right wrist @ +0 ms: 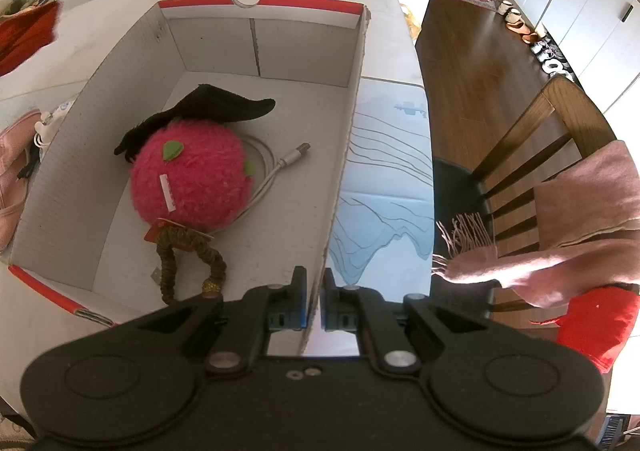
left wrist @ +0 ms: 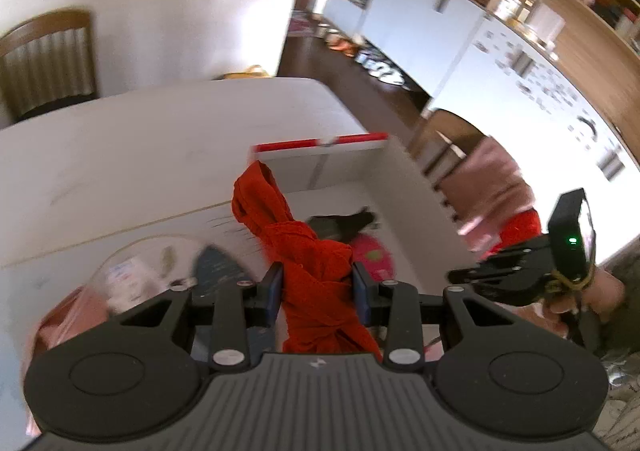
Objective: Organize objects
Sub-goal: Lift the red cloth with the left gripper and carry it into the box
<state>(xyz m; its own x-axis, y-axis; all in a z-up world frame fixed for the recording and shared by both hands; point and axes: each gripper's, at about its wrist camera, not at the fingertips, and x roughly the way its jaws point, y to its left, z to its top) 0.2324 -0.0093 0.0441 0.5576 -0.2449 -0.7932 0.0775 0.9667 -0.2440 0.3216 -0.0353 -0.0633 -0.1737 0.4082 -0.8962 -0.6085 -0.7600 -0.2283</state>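
Left claw (left wrist: 318, 287) clamped on red cloth (left wrist: 304, 247), held over the desk (left wrist: 120, 155) beside the box (right wrist: 348, 123). Right claw (right wrist: 314, 299) pinched onto the box's near wall. Inside: pink plush (right wrist: 192, 179), black cloth (right wrist: 216, 107), white cable (right wrist: 276, 167).

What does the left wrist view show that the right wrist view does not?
Only the left wrist view shows the left claw shut on a bunched red cloth.

Only the right wrist view shows the right claw pinching the wall of the cardboard box, plus the white cable and braided cord inside.

Both show the box, the pink plush ball and the dark cloth on it.
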